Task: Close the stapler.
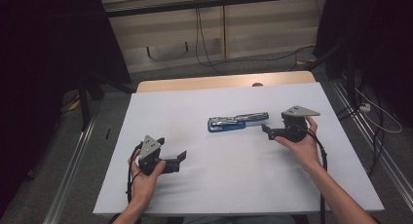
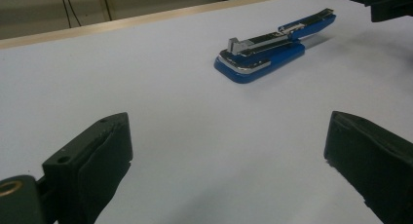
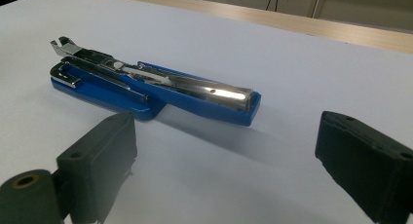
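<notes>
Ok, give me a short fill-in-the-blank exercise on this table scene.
1. The blue and chrome stapler lies on a ____ tabletop.
2. The hand-held gripper nearest the stapler is the ____ one.
3. The left hand-held gripper has its jaws ____.
Missing words: white; right; open

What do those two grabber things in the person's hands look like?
Each hand holds a black tool with two chunky black jaws. The left gripper and the right gripper both carry a grey three-cornered plate on top, and a black cable trails back from each along the forearm. In the gripper views the jaws are blocky with small round holes. The forearms are bare, with no sleeves in sight.
</notes>
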Available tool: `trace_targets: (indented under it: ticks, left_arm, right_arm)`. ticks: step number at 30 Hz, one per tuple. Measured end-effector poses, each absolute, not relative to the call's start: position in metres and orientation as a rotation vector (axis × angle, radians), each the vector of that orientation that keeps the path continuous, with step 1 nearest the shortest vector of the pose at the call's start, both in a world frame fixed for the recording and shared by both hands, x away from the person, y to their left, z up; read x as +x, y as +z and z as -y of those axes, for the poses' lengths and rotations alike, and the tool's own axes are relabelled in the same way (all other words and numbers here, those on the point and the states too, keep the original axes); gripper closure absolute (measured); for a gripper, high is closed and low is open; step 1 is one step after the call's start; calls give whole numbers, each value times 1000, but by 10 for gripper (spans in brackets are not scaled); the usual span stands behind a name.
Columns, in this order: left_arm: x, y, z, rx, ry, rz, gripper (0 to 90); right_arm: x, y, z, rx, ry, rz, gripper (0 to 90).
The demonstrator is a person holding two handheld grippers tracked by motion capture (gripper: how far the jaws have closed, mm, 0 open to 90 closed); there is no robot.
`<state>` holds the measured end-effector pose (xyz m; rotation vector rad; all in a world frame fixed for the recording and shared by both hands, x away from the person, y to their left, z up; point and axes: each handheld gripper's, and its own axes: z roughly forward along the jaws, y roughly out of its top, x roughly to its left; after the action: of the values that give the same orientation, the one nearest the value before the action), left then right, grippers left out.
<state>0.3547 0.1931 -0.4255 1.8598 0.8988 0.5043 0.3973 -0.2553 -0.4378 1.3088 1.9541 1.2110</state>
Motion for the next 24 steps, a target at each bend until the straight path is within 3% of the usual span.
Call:
trace_targets:
  ticks: [4,8,12,15,24]
  left_arm:
    - [361,-423,-189,1881,581,-850,78]
    - [367,-422,-184,1860,525,-858,70]
    - [376,-423,-180,1843,491,-887,70]
    - [386,-427,-177,1827,444,-924,70]
    - [407,-429,-162,1853,452,-874,79]
  right_arm:
    - [397,-440,255,1317,1197,-1961,124]
    - [397,-443,255,1311,1195,-1985,199]
    - [393,-445,254,1282,1189,-2006,216]
    - [393,-444,254,1257,1209,-2018,330]
    - [394,-446,249,1262,1212,-2028,482]
